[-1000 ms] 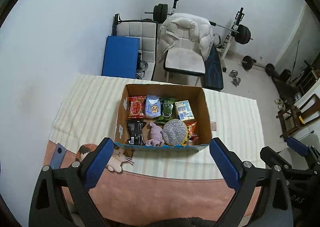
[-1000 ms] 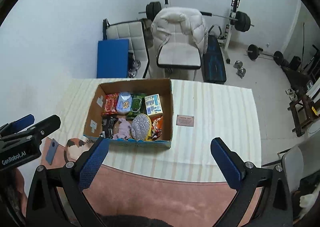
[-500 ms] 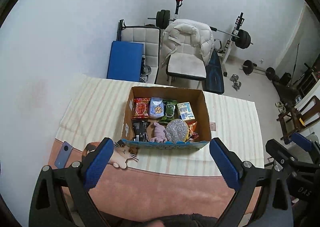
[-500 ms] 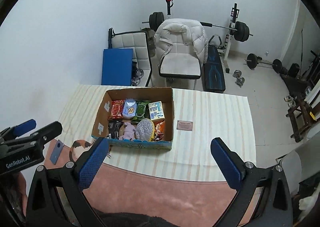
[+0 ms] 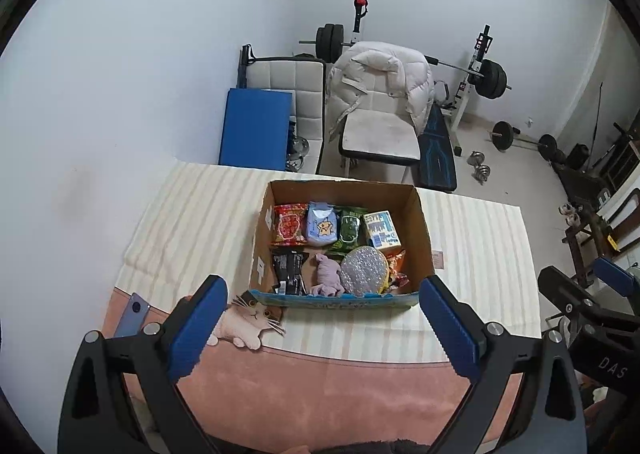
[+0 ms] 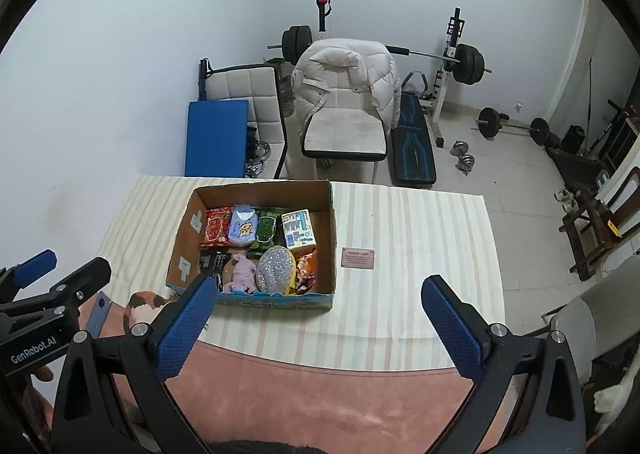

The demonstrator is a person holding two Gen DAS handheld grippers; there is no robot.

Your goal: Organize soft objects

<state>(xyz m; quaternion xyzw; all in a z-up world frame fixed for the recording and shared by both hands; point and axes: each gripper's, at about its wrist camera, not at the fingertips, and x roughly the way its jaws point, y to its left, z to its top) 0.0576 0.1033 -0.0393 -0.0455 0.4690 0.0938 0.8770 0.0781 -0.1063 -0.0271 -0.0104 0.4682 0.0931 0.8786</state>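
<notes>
Cardboard box (image 5: 423, 230) wall hides the orange packet's (image 5: 396, 268) lower half.

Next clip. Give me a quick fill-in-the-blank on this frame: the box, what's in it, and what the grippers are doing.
1. The snack packets and the pink plush toy all lie inside the ____ box.
2. Both the left gripper and the right gripper have their jaws ____.
3. The small card lies on the striped cloth, ____ the box.

Missing words: cardboard; open; outside
</notes>
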